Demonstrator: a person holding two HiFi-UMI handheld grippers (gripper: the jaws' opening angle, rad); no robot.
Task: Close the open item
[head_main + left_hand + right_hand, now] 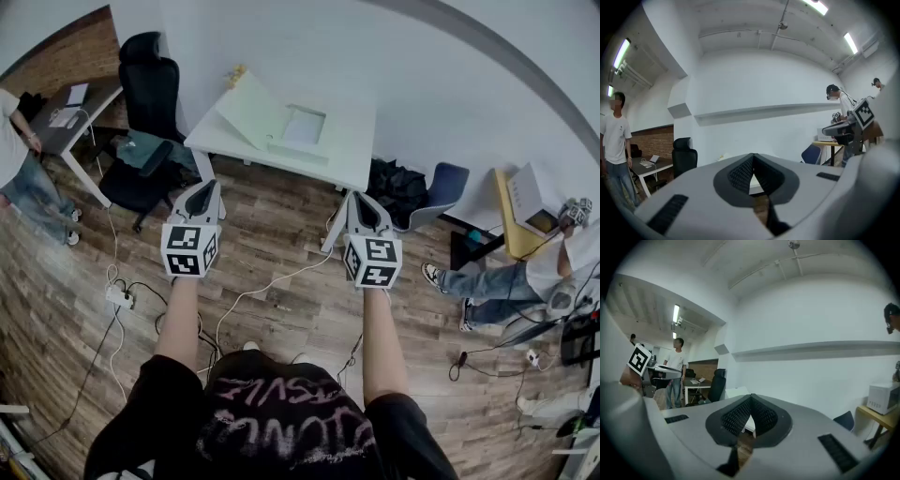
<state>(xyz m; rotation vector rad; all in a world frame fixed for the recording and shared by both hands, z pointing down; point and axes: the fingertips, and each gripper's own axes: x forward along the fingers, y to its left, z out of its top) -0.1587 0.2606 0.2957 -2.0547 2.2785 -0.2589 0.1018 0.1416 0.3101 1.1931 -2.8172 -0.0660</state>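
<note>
head view: open white box on table; gripper views: left claw and right claw together, empty

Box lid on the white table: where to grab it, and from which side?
Take the lid by its raised free edge, coming from the left. It leans open leftward off the box base, so it likely swings down to the right.
</note>
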